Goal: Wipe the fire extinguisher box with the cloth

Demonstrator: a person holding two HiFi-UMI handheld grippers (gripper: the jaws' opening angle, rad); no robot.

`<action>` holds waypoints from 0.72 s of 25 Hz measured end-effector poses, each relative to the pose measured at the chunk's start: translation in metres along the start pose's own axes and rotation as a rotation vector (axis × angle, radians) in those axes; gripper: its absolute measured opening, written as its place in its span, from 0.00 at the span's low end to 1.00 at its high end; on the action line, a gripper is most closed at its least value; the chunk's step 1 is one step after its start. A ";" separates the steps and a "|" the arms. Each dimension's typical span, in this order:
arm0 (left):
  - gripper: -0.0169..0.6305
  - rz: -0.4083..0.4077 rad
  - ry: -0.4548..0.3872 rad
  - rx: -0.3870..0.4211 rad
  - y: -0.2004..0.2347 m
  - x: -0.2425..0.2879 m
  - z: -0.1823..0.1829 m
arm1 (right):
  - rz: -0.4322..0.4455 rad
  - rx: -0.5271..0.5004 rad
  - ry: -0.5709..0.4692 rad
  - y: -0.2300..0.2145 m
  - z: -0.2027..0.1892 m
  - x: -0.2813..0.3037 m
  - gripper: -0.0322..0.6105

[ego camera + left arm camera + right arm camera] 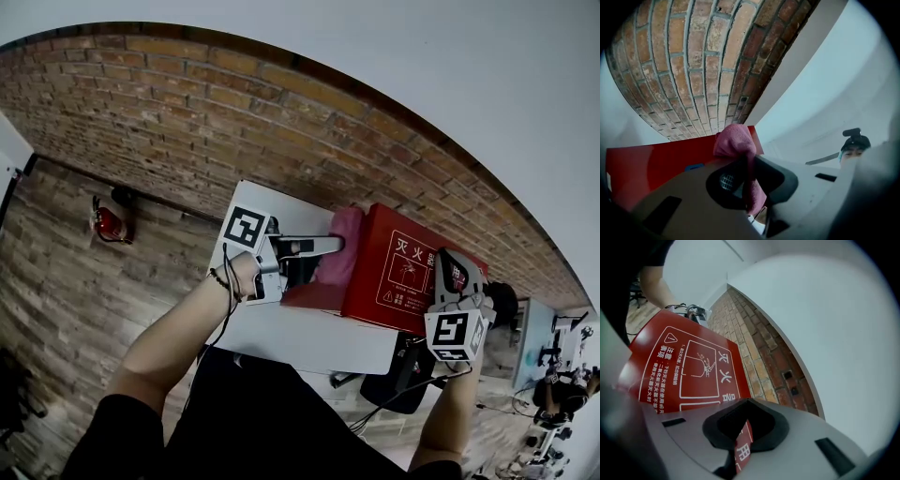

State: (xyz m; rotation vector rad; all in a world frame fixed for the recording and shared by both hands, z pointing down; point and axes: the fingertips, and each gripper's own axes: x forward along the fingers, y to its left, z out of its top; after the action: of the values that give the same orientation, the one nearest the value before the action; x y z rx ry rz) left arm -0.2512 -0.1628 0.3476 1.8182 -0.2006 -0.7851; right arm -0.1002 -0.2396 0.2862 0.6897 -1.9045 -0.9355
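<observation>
Left gripper [746,183] pinches the fuzzy pink cloth [734,140]; right gripper [740,446] clamps the glossy red fire extinguisher box [689,366].

- An indoor work or test space, more a lab or office than a home.
- A bare brick wall [187,103] runs under white plaster, above a plank floor [66,300].
- A plain white table [309,347] stands by the wall, and a red fire extinguisher [110,225] sits at the wall's foot.
- What look like swivel chairs [553,417] stand well apart from the table.
- Another person wears a head camera [853,133].

Box [684,366] partly behind right gripper [740,446]
</observation>
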 end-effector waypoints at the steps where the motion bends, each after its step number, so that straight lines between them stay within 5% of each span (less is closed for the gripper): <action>1: 0.12 -0.007 0.008 -0.007 0.000 0.002 0.001 | 0.003 -0.003 -0.003 0.001 0.000 0.000 0.08; 18: 0.12 -0.033 0.043 -0.041 0.021 0.010 0.008 | 0.002 0.007 0.004 0.002 0.002 0.003 0.08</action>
State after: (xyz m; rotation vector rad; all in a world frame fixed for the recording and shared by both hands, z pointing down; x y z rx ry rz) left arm -0.2428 -0.1822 0.3606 1.8019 -0.1260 -0.7677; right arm -0.1032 -0.2402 0.2888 0.6930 -1.9050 -0.9258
